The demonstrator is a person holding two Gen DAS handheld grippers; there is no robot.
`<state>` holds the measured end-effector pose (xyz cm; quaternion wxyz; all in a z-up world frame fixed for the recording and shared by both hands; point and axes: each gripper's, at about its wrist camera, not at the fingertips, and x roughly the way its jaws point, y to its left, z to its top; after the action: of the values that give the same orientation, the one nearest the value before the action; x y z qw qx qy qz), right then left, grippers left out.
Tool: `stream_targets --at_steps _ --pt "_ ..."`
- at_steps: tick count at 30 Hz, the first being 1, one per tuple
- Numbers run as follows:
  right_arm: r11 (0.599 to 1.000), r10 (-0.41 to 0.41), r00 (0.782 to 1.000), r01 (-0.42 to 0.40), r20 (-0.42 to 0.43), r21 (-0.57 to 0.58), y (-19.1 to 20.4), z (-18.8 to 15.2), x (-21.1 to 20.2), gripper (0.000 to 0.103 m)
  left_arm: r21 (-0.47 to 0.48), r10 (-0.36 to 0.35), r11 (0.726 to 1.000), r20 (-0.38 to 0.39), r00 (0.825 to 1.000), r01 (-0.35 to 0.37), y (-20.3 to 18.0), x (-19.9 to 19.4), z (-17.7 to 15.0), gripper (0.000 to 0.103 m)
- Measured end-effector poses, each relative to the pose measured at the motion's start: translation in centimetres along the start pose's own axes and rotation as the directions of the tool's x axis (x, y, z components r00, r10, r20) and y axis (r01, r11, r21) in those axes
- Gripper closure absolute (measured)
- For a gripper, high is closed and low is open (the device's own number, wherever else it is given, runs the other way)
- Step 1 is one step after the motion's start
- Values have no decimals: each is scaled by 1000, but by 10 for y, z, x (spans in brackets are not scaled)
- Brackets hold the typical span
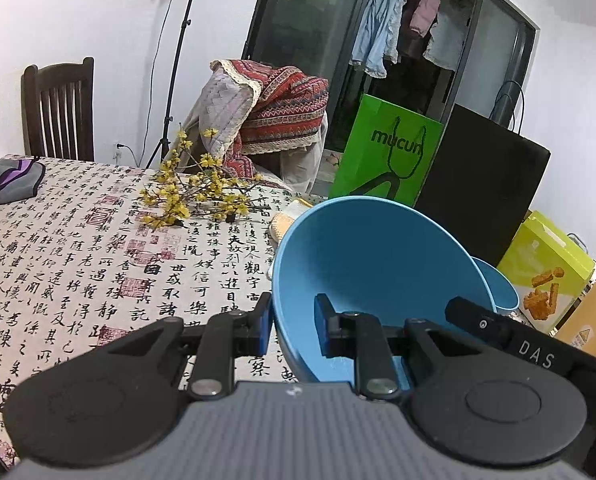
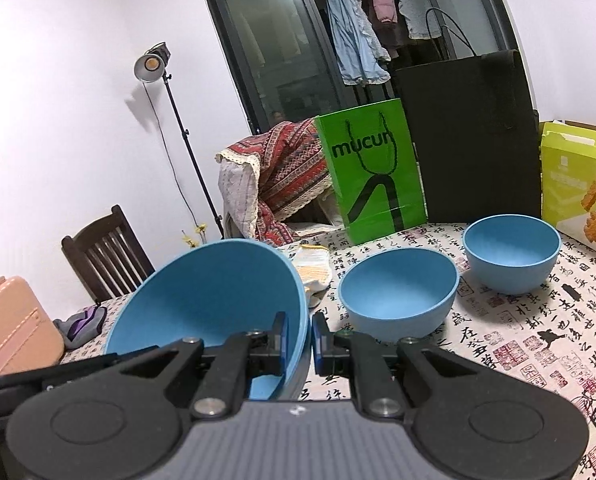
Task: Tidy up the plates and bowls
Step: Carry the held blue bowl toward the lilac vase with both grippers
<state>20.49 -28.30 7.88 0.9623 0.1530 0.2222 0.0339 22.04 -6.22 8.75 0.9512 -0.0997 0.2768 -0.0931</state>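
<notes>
I've got the big blue bowl pinched on both sides, and it sits tilted, mouth turned up and away from me. My right gripper is clamped on its right-hand rim, one pad inside the wall and one outside. My left gripper is clamped on the opposite rim, again one finger in, one out. So the bowl hangs between my two hands, off the calligraphy tablecloth as far as I can judge.

What matters now: the two smaller bowls lie ahead and to the right of my right hand. The middle bowl is the nearer one, upright, mouth open, just beyond my right fingers. The far bowl stands past it, further right, near the yellow-green box. They stand close but apart.

My right hand is clearly the nearer to both. Since the one I hold is the widest, I reckon it belongs underneath, so the smaller ones should nest into it, not the other way round.
</notes>
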Motion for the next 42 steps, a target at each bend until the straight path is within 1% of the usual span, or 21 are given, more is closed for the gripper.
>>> stream_targets --at_steps 8,17,26,42 --pt "1000 29 1000 -29 -4 -2 8 -4 -4 91 -4 7 1000 22 1000 -7 10 -14 -3 81" --pt "998 58 998 -58 -6 -10 23 -11 -8 91 -24 11 1000 38 999 -10 28 -29 -7 81" --pt "996 91 996 -91 -24 -16 40 -24 -5 91 -43 30 999 51 998 -28 50 -41 -14 81" --pt "991 130 990 -131 -53 -19 62 -44 -2 91 -56 54 997 71 996 -51 75 -59 -24 81"
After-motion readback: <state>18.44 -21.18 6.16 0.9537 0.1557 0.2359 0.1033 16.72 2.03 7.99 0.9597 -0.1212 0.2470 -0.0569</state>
